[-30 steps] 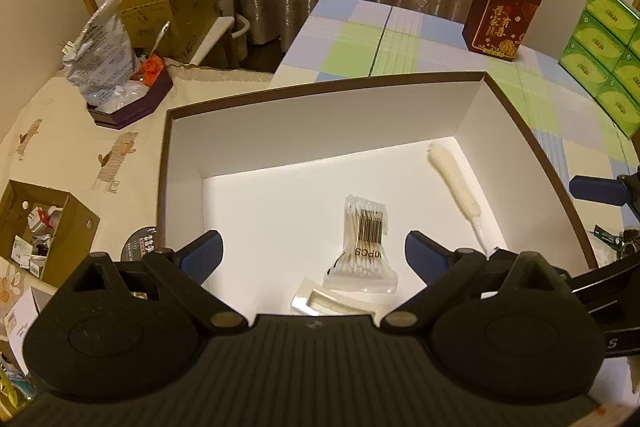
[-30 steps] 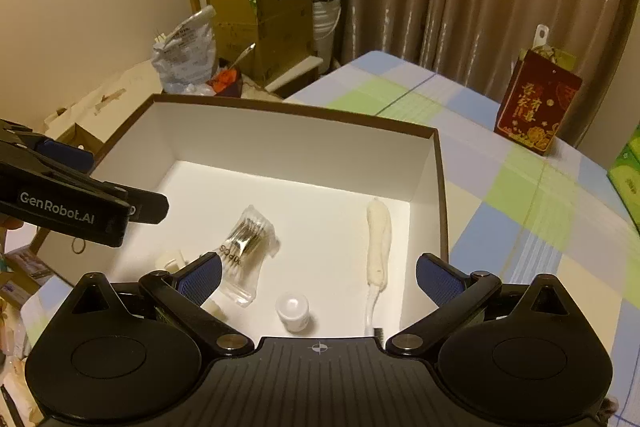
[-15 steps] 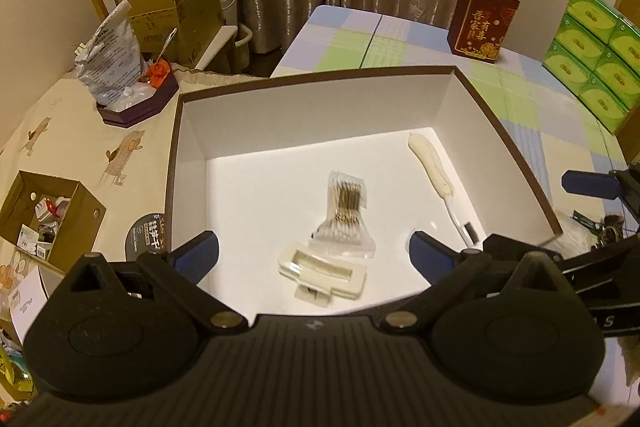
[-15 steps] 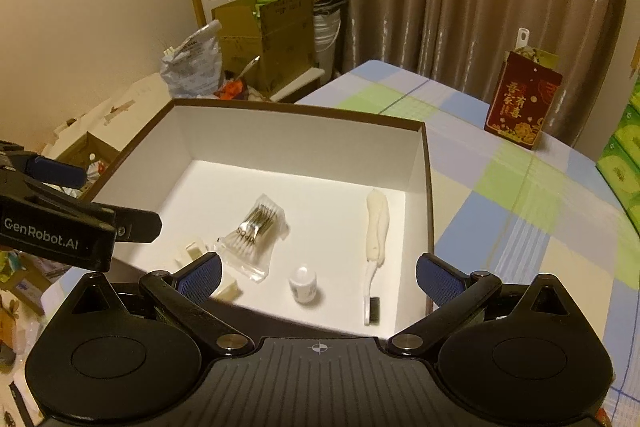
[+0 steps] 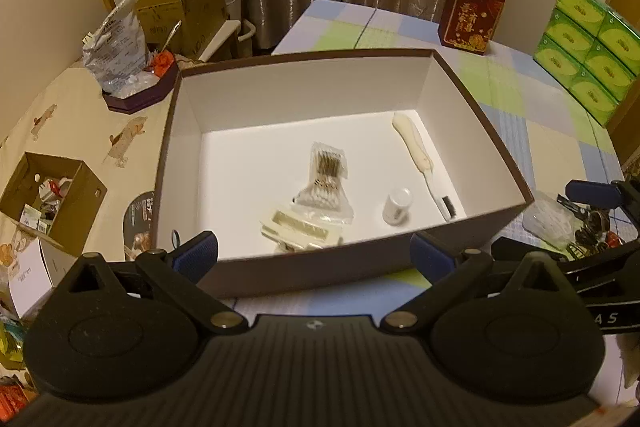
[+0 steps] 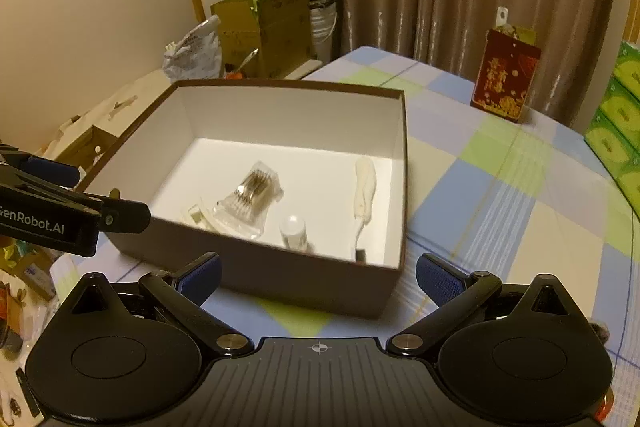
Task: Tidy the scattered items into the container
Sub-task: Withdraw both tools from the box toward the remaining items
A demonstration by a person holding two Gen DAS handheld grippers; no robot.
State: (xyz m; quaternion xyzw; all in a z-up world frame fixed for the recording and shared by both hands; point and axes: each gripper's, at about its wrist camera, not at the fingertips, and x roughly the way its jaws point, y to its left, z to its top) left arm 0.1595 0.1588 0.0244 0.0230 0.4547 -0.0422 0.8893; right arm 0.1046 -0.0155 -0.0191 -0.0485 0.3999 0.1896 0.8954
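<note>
A brown box with white inside (image 5: 484, 131) (image 6: 402, 163) stands on the checked tablecloth. In it lie a bag of cotton swabs (image 5: 326, 179) (image 6: 250, 193), a cream brush (image 5: 416, 147) (image 6: 365, 187), a small white bottle (image 5: 397, 205) (image 6: 294, 229) and a cream flat packet (image 5: 298, 227) (image 6: 196, 215). My left gripper (image 5: 316, 257) is open and empty, in front of the box's near wall. My right gripper (image 6: 318, 277) is open and empty, in front of the box's near right corner. The left gripper also shows at the left of the right wrist view (image 6: 120, 215).
A red gift bag (image 5: 472, 17) (image 6: 506, 79) stands at the table's far end. Green tissue packs (image 5: 588, 47) are stacked at the right. A clear bag and keys (image 5: 560, 223) lie right of the box. Cardboard boxes (image 5: 48, 203) and clutter fill the left side.
Both grippers have pulled back and up from over the box, so its near wall now shows in front of them. Both stay open and empty.
</note>
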